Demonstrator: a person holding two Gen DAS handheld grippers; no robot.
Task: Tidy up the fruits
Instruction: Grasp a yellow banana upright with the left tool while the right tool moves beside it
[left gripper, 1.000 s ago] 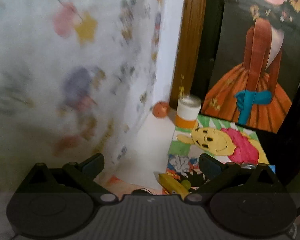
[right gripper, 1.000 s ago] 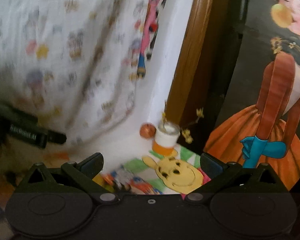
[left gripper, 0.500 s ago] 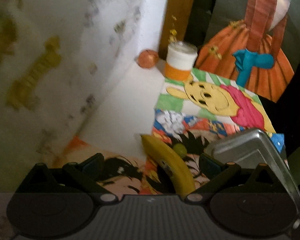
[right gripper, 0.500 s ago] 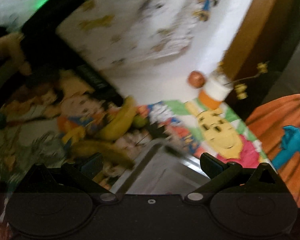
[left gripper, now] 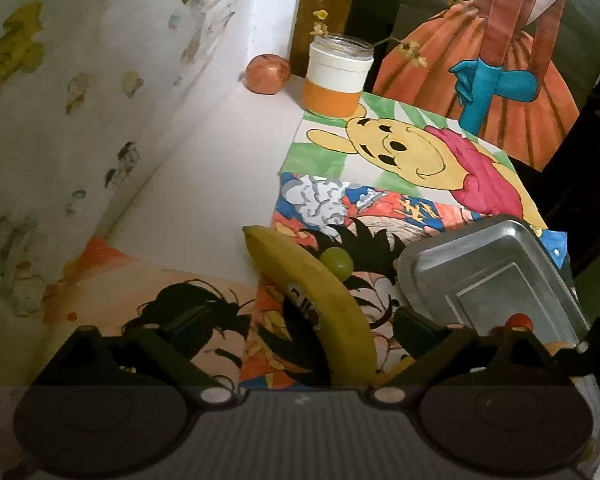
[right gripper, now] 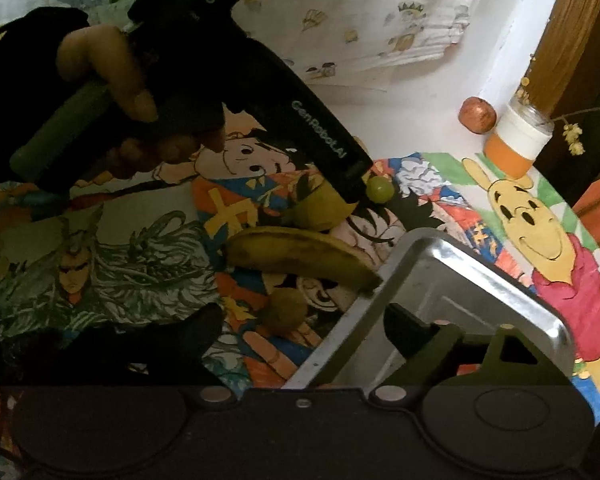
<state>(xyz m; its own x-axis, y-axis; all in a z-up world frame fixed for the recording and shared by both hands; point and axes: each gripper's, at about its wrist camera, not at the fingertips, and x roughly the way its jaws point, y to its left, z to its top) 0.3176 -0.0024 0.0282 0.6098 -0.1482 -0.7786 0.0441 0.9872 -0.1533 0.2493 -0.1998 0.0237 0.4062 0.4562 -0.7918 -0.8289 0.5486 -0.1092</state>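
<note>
A yellow banana [left gripper: 320, 304] lies between the open jaws of my left gripper [left gripper: 300, 328], with a green grape [left gripper: 336, 263] just beyond it. In the right wrist view a second, browner banana [right gripper: 300, 258] lies against the corner of a metal tray [right gripper: 452, 276], with the grape [right gripper: 379, 189] and a brownish round fruit [right gripper: 284, 310] nearby. The left gripper body [right gripper: 300, 120] reaches down over the first banana [right gripper: 320, 208]. My right gripper [right gripper: 300, 332] is open and empty over the tray's near corner. The tray [left gripper: 500, 272] also shows at the left wrist view's right.
Cartoon drawings cover the table [left gripper: 420, 160]. A jar with an orange band [left gripper: 336, 76] and a reddish apple [left gripper: 268, 74] stand at the back corner by a white wall. A patterned cloth [left gripper: 80, 100] hangs at the left. A painting of an orange dress [left gripper: 500, 60] leans behind.
Both grippers have tilted down from the wall toward the table. The left gripper has closed in on the banana, and the right one now hovers over the tray corner.
</note>
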